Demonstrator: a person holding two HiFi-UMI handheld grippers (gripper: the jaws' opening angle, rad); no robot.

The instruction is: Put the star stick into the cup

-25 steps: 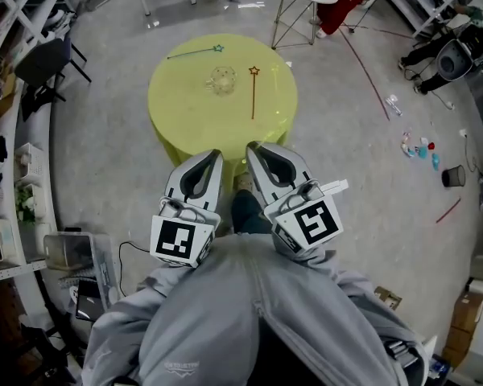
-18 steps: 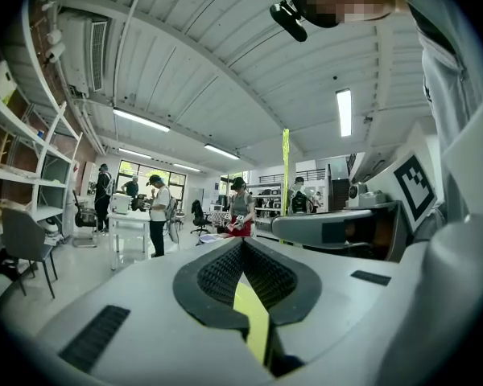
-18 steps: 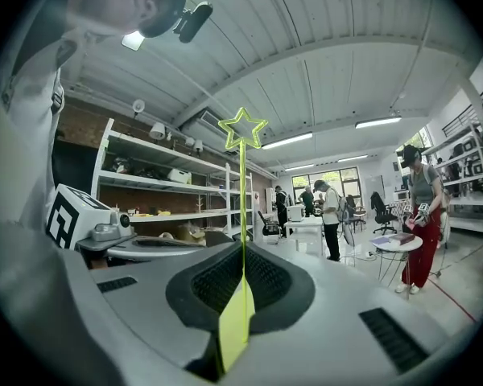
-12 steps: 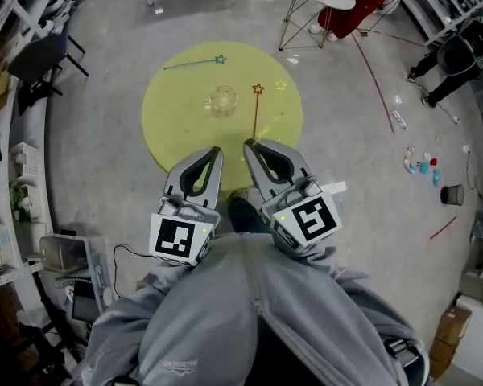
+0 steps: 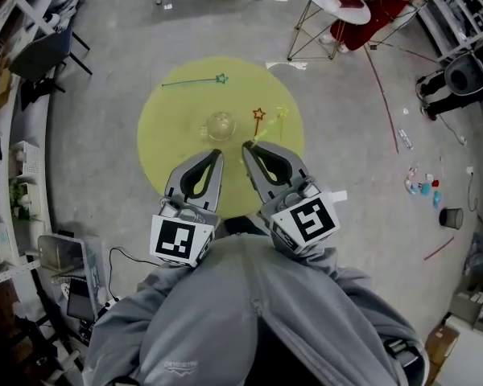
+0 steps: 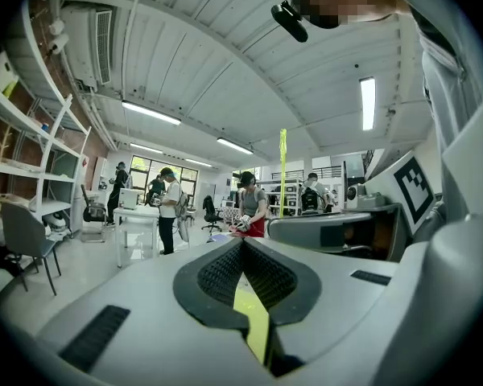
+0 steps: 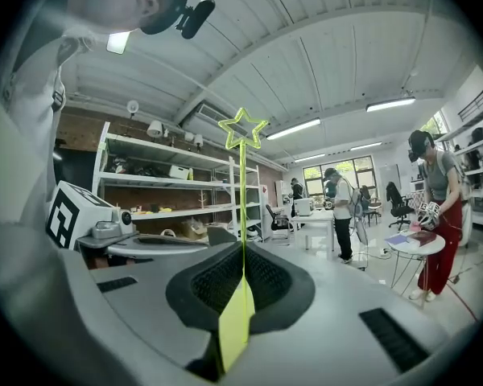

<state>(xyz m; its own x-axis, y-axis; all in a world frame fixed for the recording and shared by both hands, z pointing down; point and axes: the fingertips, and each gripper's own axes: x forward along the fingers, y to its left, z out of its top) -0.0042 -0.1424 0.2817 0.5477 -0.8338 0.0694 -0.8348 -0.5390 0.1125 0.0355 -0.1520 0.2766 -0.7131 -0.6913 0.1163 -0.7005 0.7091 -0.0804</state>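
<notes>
**Entry: star stick held in right hand-held gripper, cup not yet reached**

- **Right hand-held gripper** (image 7: 242, 248): jaws pressed onto the lower shaft of the yellow star stick (image 7: 242, 185). The stick rises straight out from the jaw tips, with the star outline at its far end. The grip looks centred in the pads.
- **Left hand-held gripper** (image 6: 242, 241): jaws pressed together with nothing between them. It is held just beside the right one and does no work.
- **Cup** (image 5: 220, 125): clear and upright on the yellow bench (image 5: 167, 139). It stands ahead of both hand-held grippers, closer to the left one's line and a little to the left of the right one's tips.
- **Other stock on the bench**: a red star stick (image 5: 258, 116) lies just ahead of the right hand-held gripper, between the cup and the held star. A teal star stick (image 5: 191, 80) lies far ahead, beyond the cup and to the left.

**Step in hand (judged):** carrying the held stick to the cup. The task looks early, with nothing in the cup as far as the head view shows.

**Handling notes (judged):**
- The star end leads, so the stick would have to be tipped until one end points down over the cup's mouth.
- Move left and forward, and pass above the red star stick so as not to sweep it.
- Lower the stick until it rests inside the rim, and only then part the jaws.
- The cup looks light, and a sideways knock from the long shaft could tip it.
</notes>
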